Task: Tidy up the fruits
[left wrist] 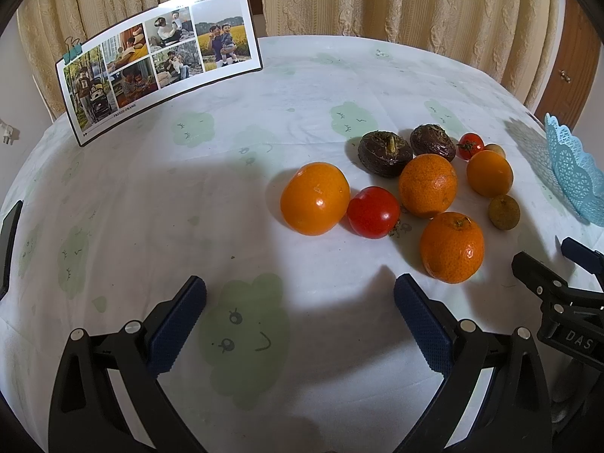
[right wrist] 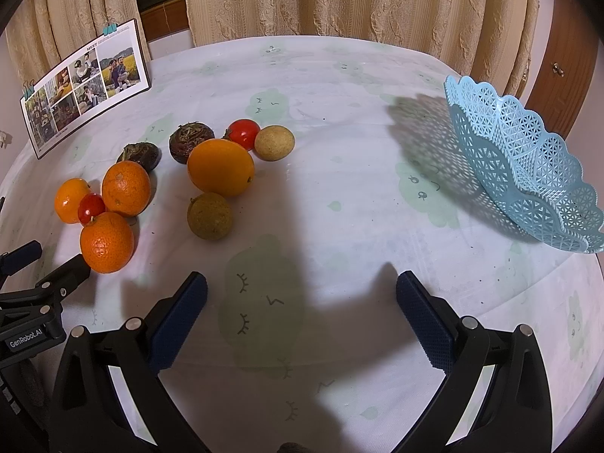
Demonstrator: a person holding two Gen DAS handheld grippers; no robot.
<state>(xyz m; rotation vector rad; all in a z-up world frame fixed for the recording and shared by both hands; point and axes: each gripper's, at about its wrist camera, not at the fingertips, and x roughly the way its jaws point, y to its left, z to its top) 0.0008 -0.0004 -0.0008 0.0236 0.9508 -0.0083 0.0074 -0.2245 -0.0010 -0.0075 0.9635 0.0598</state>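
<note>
We see a matt printed cloth tablecloth [right wrist: 339, 234], a lacy blue plastic basket [right wrist: 528, 173], glossy smooth tomatoes [left wrist: 373, 211], dimpled shiny oranges [left wrist: 452, 247], rough dull longans [right wrist: 209, 216] and gripper pads [right wrist: 424, 321] of knurled rubbery stuff.

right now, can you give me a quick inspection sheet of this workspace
surface: round table under a white cloth with green cartoon prints
job's things: four oranges, two red tomatoes, two dark brown fruits and two small tan round fruits clustered loose on the cloth; light blue lattice plastic basket apart, nothing seen in it
clutter: clipped photo collage card
grippers: left gripper open, holding nothing; right gripper open, holding nothing
cables: nothing seen
surroundings: beige curtains, wooden door
</note>
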